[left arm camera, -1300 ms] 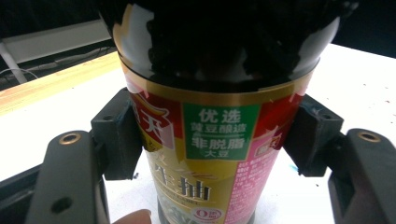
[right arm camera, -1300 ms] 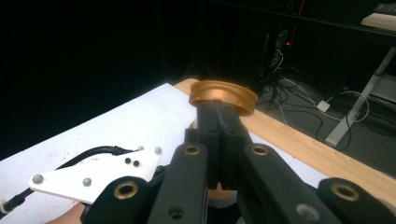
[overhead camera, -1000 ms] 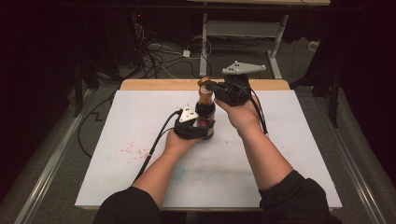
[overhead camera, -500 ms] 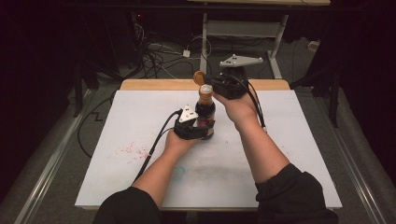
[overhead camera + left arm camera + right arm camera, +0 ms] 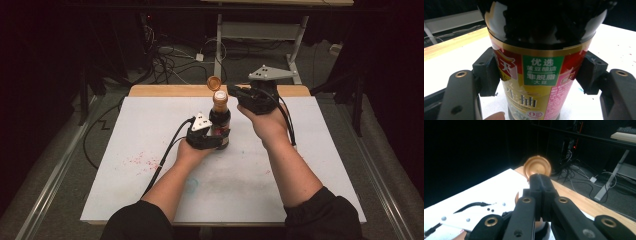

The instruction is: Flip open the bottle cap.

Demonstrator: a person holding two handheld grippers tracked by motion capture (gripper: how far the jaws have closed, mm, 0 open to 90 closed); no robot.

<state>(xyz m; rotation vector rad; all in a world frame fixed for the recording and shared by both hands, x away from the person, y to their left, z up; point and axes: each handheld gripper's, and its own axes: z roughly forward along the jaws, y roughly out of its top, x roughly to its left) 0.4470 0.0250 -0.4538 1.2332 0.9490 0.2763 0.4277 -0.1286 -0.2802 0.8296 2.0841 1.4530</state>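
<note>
bottle (image 5: pixel 219 122) x1, left claw (image 5: pixel 536 75) clamped | cap (image 5: pixel 214 83) x1, right claw (image 5: pixel 540 182) pinching

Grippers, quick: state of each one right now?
Left gripper: closed on the soy sauce bottle, a jaw on each side of the label.
Right gripper: jaws shut together just below the flipped-up orange cap; grip on it can't be confirmed.

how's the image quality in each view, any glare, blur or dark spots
High view: the white table mat is evenly lit, while the floor around it falls into darkness. Left gripper view: the dark glass sauce bottle shows bright glare streaks on its shoulder, and its lower label blurs. Right gripper view: the round copper-coloured cap is soft, the mat overexposed, and the left background pure black.
</note>
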